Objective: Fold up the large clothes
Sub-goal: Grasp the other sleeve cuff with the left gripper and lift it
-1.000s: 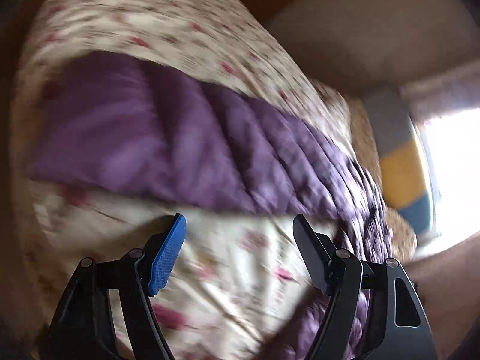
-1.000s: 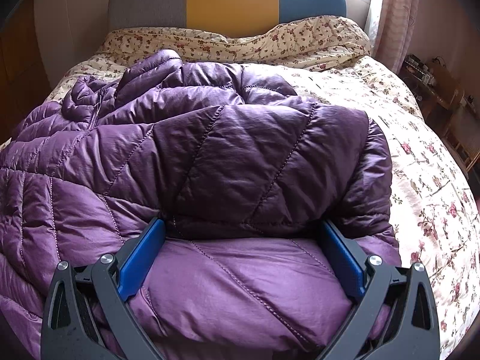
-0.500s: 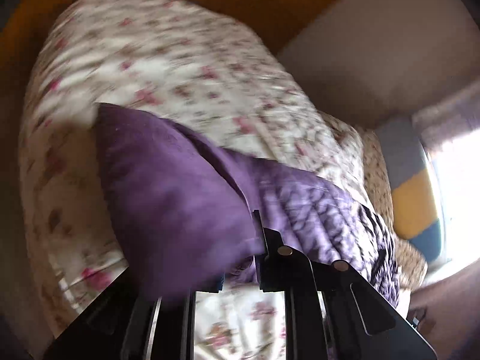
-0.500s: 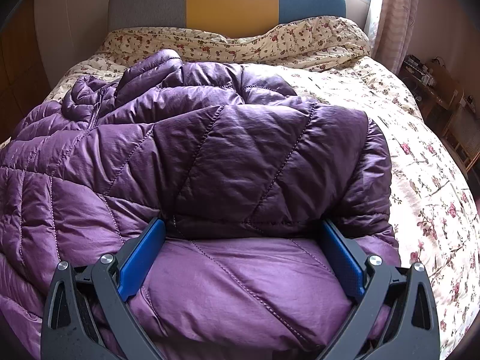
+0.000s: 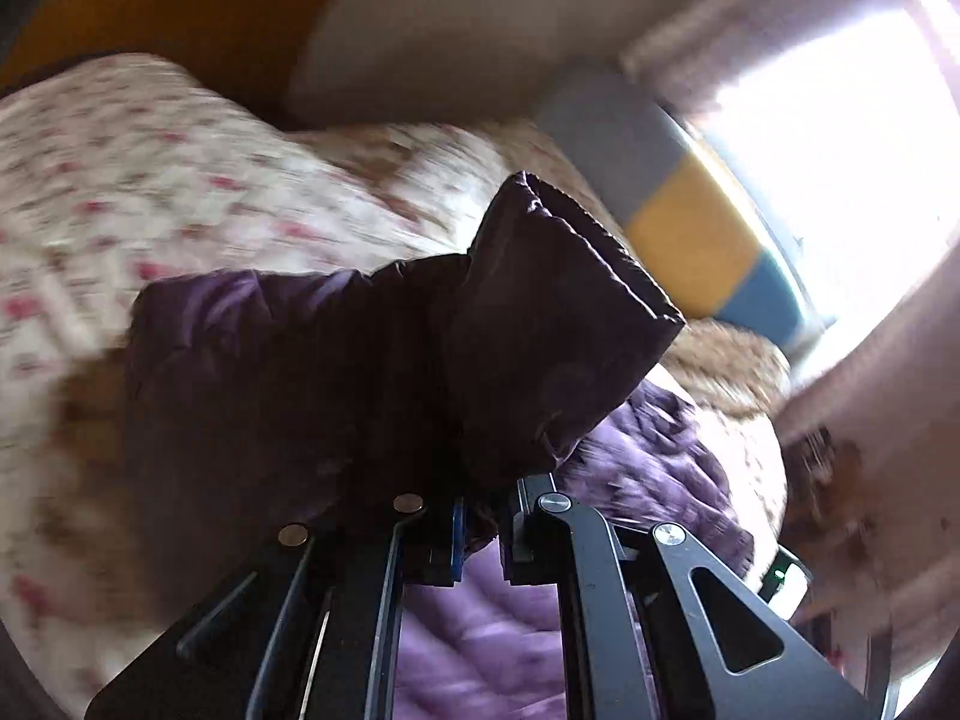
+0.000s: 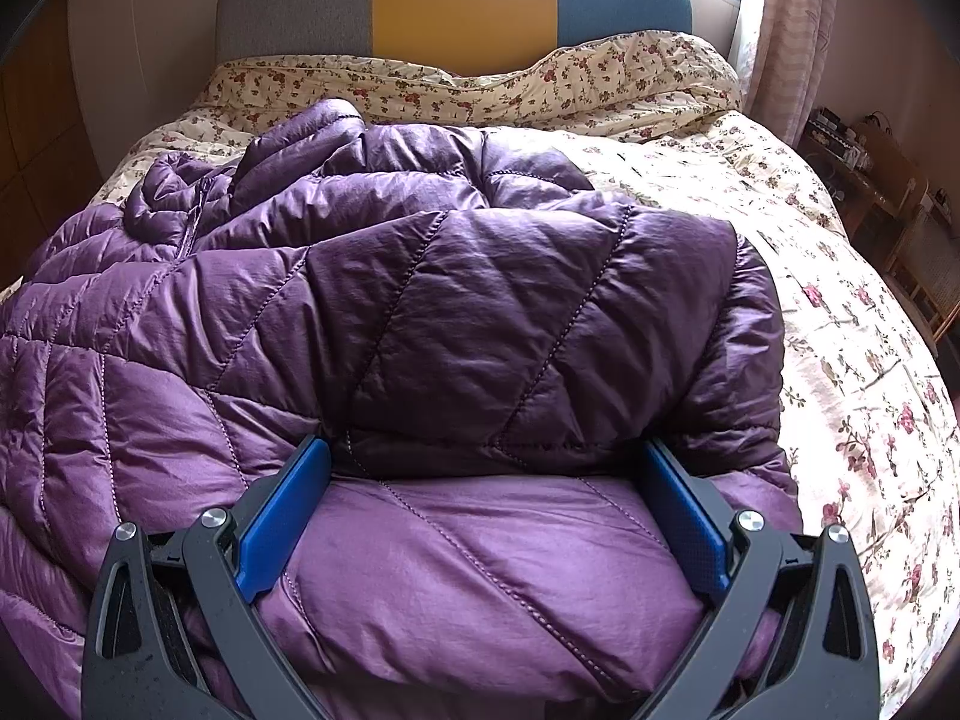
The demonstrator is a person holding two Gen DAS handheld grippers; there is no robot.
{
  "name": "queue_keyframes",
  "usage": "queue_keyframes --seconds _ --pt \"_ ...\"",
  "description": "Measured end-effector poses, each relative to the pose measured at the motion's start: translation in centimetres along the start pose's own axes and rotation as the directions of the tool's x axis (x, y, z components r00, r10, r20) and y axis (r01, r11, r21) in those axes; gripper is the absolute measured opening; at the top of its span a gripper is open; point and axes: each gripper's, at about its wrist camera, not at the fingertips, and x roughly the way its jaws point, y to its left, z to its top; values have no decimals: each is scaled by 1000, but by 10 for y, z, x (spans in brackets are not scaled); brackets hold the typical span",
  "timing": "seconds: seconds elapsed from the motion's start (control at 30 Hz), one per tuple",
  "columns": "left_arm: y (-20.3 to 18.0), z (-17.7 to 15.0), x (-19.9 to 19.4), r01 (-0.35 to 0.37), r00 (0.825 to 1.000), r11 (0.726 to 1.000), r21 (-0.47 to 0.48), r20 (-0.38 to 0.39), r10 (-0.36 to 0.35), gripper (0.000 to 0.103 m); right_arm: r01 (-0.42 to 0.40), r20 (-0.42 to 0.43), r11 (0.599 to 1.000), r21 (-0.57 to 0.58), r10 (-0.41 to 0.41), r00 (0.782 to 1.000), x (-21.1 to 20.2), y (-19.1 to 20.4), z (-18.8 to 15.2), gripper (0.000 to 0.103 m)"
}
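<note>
1. Lying spread across the floral bedspread [image 6: 852, 360], in front of the grey, yellow and blue headboard [image 6: 462, 0]: the purple quilted jacket [image 6: 456, 324], collar and zip end bunched toward the headboard, one padded panel already turned over onto the body, its folded edge running just ahead of the right gripper [image 6: 480, 516].

2. Pinching a sleeve or corner of the jacket [image 5: 540, 324] in the left gripper [image 5: 483, 540], jaws drawn nearly together with only a narrow slot between the pads and dark fabric caught in it; holding that piece raised clear of the bedspread [image 5: 150, 180], its cuff-like stitched edge pointing up toward the headboard [image 5: 690, 228]. Blurring heavily in the left wrist view, so not telling exactly which part of the garment it is.

3. Resting low over the near part of the jacket with the right gripper, blue pads [image 6: 282, 516] spread wide on either side of a puffy panel; touching or at least crowding the fabric, but gripping nothing.

4. Judging progress as early to middle: one fold apparently laid, a second part lifted and not yet set down, the collar end bunched and unsmoothed.

5. Remaining, by that reading: laying the lifted piece across the body, flattening the trapped air, then folding the length into a compact stack.

6. Risking a slide-back, the shell looking slick and springy.
</note>
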Motion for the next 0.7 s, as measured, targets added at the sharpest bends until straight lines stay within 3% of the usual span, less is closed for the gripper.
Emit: queue_keyframes --seconds 0.13,0.27,0.43,0.6,0.7 --pt "-56 -13 42 106 991 991 84 -86 -99 8 -3 1 1000 2 3 1000 0 0 -1 101" --pt "-101 -31 73 204 969 969 139 -171 -179 8 -8 2 1000 5 8 1000 0 0 0 101" --pt "-145 -48 106 311 928 931 189 -271 -255 8 -9 3 1000 6 9 1000 0 1 -1 101" --pt "-173 -66 129 432 864 876 216 -378 -333 8 -9 3 1000 6 9 1000 0 0 -1 101" --pt "-180 -75 139 465 841 855 231 -417 -345 8 -8 3 1000 5 8 1000 0 0 -1 101"
